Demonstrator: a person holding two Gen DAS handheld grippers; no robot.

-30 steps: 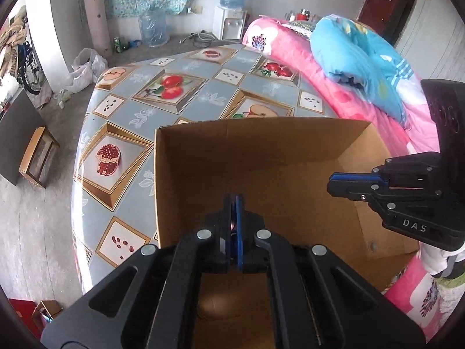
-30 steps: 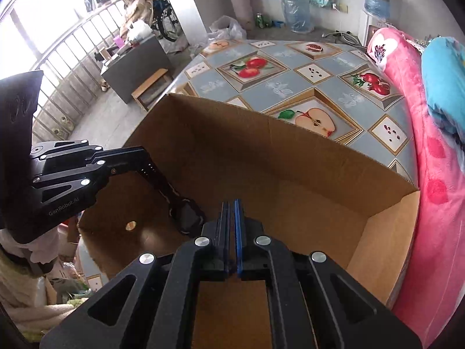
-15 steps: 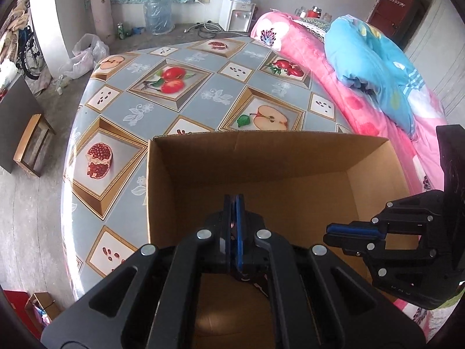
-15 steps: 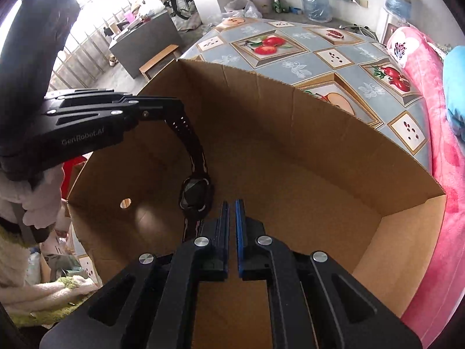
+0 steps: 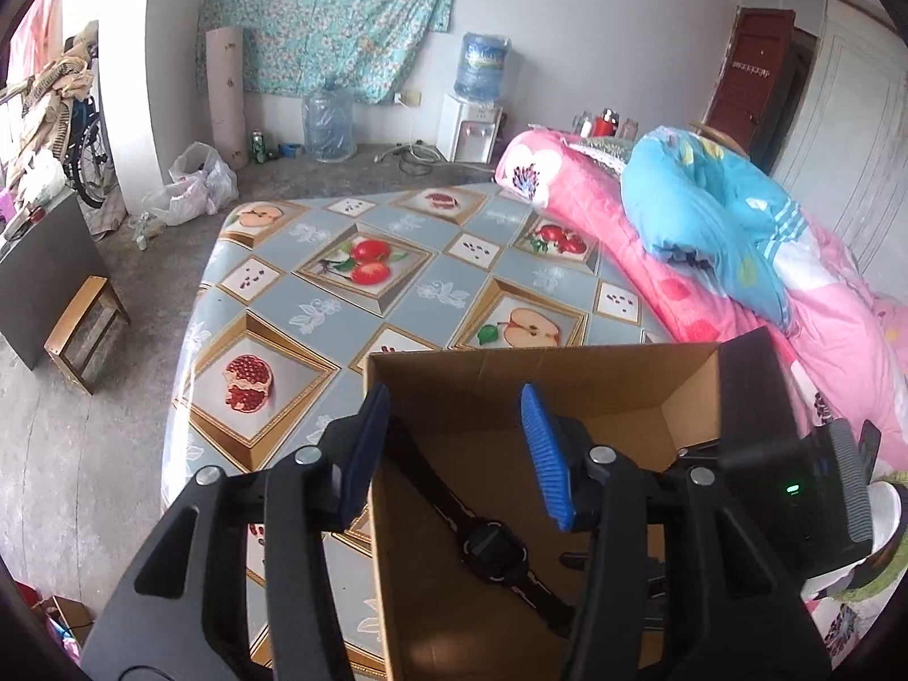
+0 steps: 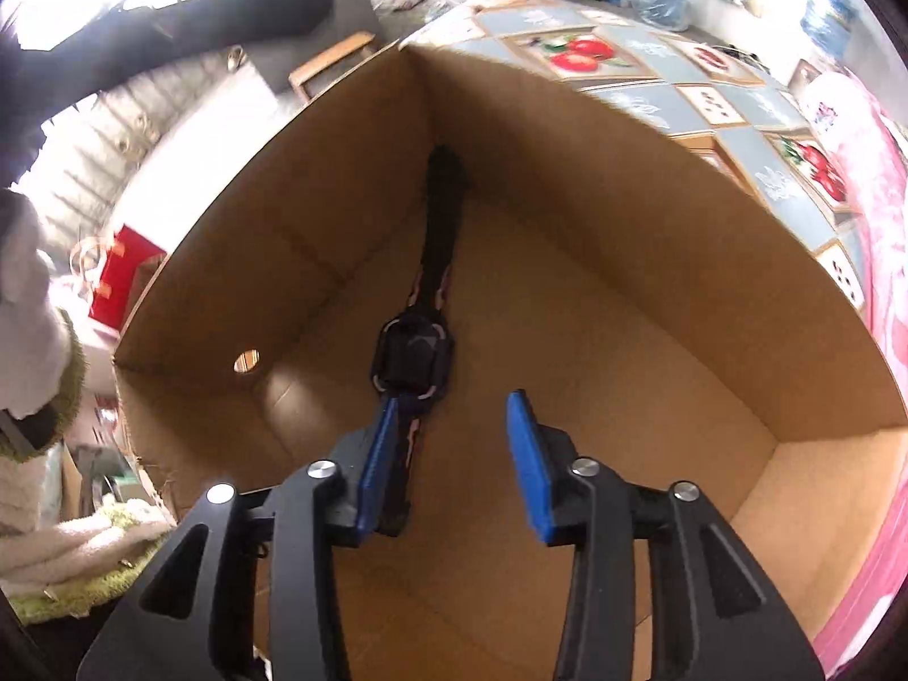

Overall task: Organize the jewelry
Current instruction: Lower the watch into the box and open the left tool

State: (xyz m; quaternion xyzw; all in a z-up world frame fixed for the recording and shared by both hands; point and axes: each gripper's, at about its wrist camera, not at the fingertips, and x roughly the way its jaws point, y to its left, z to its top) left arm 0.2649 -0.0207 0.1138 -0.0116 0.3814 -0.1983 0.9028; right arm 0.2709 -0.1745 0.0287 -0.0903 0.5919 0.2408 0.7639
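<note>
- Wristwatch (image 6: 413,366) lies flat on the floor of the open cardboard box (image 6: 567,181), black strap stretched out straight, one strap end running into the far corner of the box in the right wrist view and the other running back under the right gripper (image 6: 448,454).
- Long axis of the watch runs almost along the line the right gripper points, so its fingers stand on either side of that axis only loosely: the near strap passes beside the inner face of the left-hand blue pad (image 6: 377,465), not centred in the gap.
- Right gripper's jaws have just been opening and stand apart; I see no pad pressing on the strap, so the watch looks released.
- Left gripper (image 5: 454,448) has also just been opening and holds nothing; in its view the watch (image 5: 492,549) lies below and beyond its fingers, strap slanting across the box floor (image 5: 454,613).
- Right hand is the nearer one, tipped steeply down into the box; the left sits higher, near the box's rim, angled less steeply.
- Box stands on the bench with the fruit-pattern cloth (image 5: 318,295), beside a pink quilt (image 5: 596,227).
</note>
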